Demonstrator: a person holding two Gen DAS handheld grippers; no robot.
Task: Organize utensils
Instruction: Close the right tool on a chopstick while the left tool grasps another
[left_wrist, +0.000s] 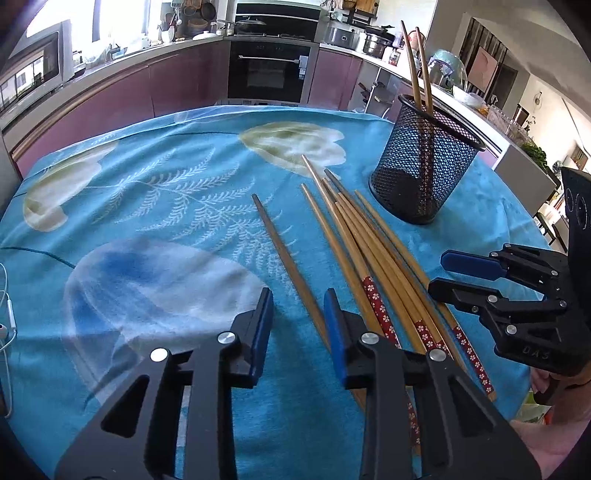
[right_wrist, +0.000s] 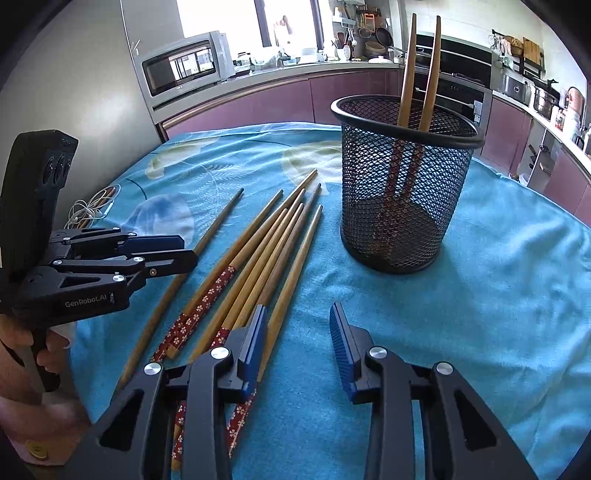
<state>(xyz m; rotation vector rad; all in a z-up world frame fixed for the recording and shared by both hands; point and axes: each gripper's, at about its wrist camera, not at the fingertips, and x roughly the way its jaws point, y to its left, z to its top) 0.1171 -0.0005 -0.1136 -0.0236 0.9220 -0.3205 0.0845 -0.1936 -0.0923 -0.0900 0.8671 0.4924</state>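
Note:
Several wooden chopsticks (left_wrist: 369, 251) with red flowered ends lie in a loose bundle on the blue cloth, also in the right wrist view (right_wrist: 258, 254). One chopstick (left_wrist: 288, 266) lies apart to their left. A black mesh holder (left_wrist: 424, 166) stands upright behind them and holds two chopsticks (right_wrist: 421, 74). My left gripper (left_wrist: 299, 306) is open and empty, hovering over the single chopstick's near end. My right gripper (right_wrist: 299, 321) is open and empty, its left finger over the bundle's right edge; it shows at the right in the left wrist view (left_wrist: 439, 273).
The round table wears a blue flowered cloth (left_wrist: 166, 206). White earphone cables (right_wrist: 88, 212) lie at the table's left edge. Kitchen counters, an oven (left_wrist: 269, 70) and a microwave (right_wrist: 184, 66) stand beyond the table.

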